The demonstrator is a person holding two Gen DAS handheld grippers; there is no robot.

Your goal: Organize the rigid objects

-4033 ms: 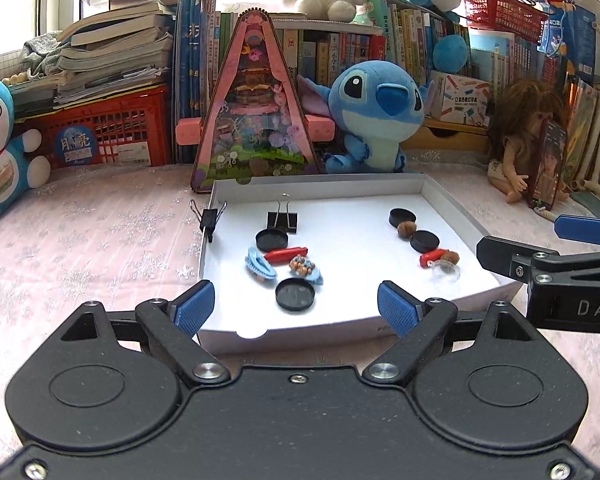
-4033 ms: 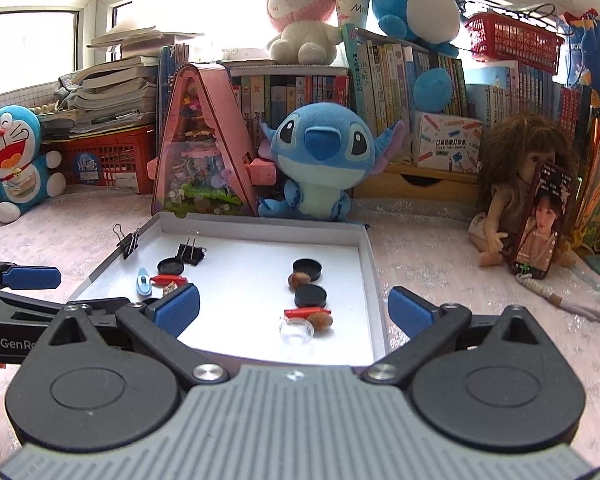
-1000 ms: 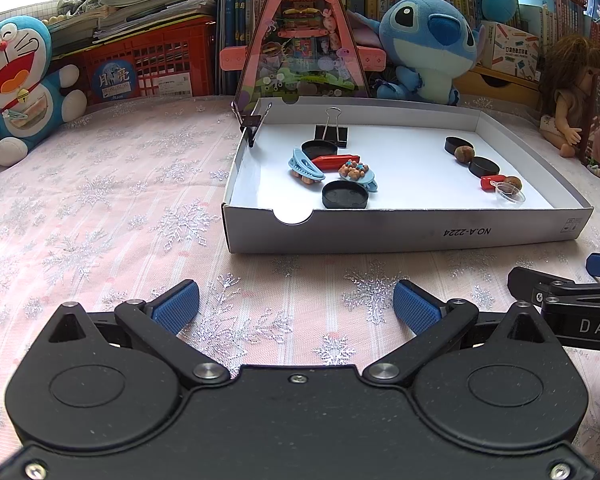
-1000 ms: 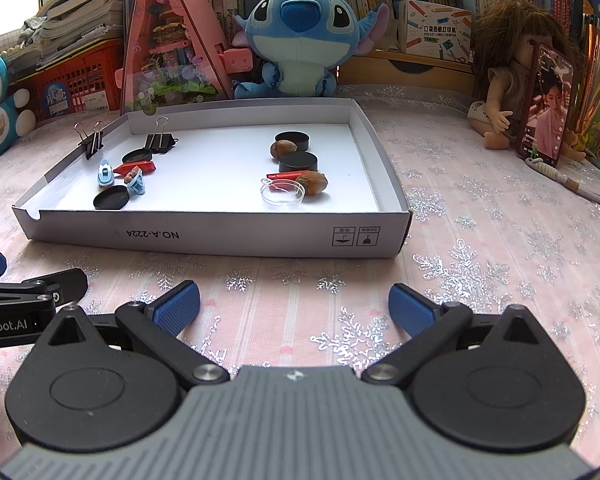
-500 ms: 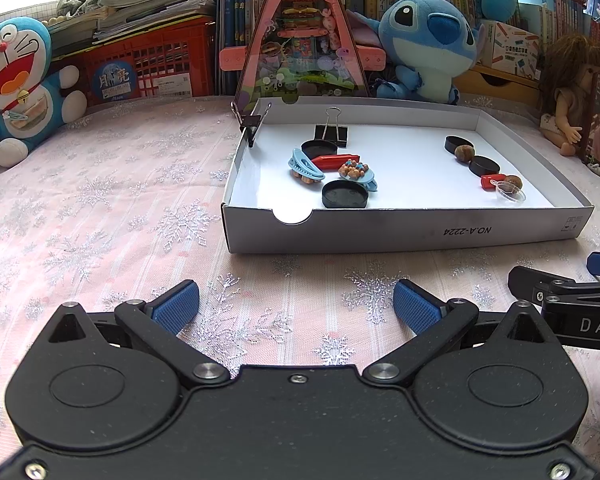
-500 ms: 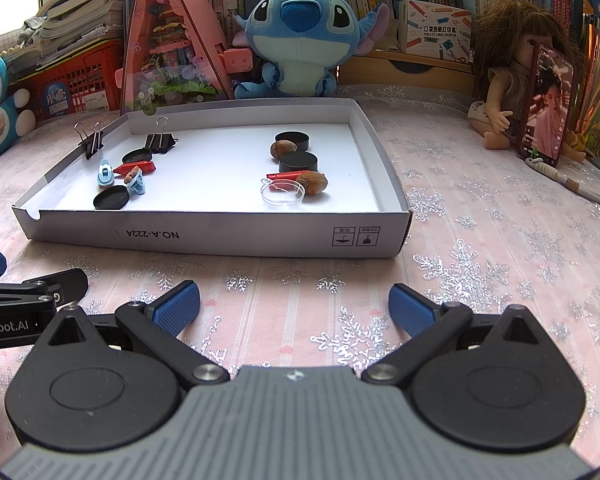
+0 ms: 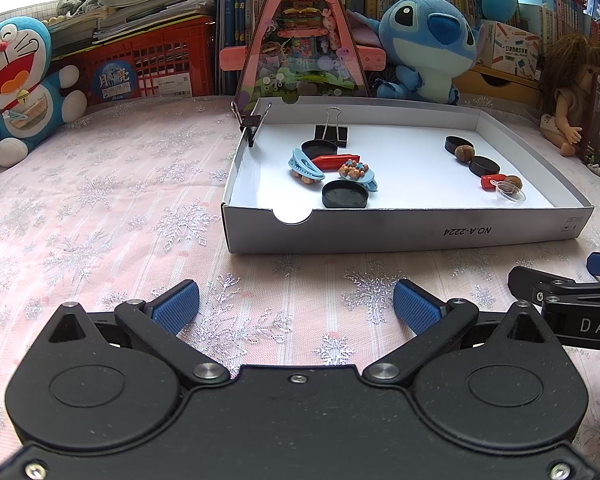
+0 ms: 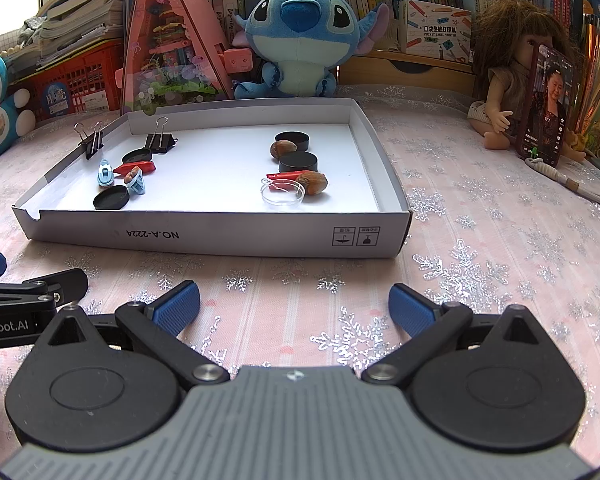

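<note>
— The rigid objects, where are they?

— All inside the shallow white box (image 7: pixel 420 236) on the pink snowflake tablecloth (image 7: pixel 100 208). They sit in two groups. Toward the left wall: a black binder clip (image 7: pixel 331 132) standing on the floor of the box, a black round lid (image 7: pixel 319 147) just before it, a red piece (image 7: pixel 336 161), two light blue hair clips (image 7: pixel 305 169) (image 7: pixel 358 174) and another black lid (image 7: pixel 345 194) nearest the front wall. A second binder clip (image 7: pixel 251 123) is clamped on the left wall itself.

— And the right-hand group?

— Two black caps (image 8: pixel 292 141) (image 8: pixel 299 162), a nut (image 8: pixel 283 149) touching the farther cap, a second nut (image 8: pixel 312 182) beside a small red piece (image 8: pixel 282 176), and a clear round lid (image 8: pixel 283 193) in front of those.

— The grippers?

— Both are outside the box, low over the cloth on its near side. The left gripper (image 7: pixel 296 306) has its jaws spread wide with nothing between them — only cloth shows in the gap. The right gripper (image 8: pixel 294 304) is the same, wide and empty. Each one shows at the edge of the other's view, so they are side by side.

— Behind the box?

— A blue plush toy (image 8: pixel 300 40), a pink triangular display case (image 7: pixel 300 40), a red crate (image 7: pixel 152 68), a doll (image 8: pixel 512 72) and shelves of books.
</note>
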